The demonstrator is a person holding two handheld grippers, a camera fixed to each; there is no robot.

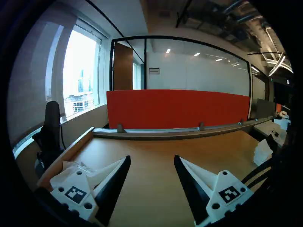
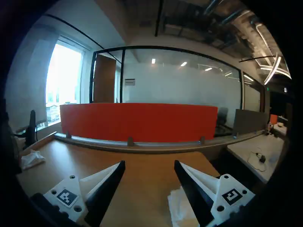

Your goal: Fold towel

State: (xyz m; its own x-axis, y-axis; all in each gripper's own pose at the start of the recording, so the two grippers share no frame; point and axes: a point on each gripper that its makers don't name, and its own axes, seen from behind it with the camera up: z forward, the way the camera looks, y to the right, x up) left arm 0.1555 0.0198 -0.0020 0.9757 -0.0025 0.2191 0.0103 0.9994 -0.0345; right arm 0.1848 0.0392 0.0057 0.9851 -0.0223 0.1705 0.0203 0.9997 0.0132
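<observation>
Wide-spread right gripper [image 2: 149, 162] over wooden desk [image 2: 151, 189], white towel [image 2: 178, 206] beneath

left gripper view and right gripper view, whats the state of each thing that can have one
left gripper, fingers open, holding nothing
right gripper, fingers open, holding nothing
window-side towel, crumpled on the desk, not folded, not gripped
near towel, lying loose on the desk, partly hidden behind a finger, not gripped
ceiling lights, on
</observation>
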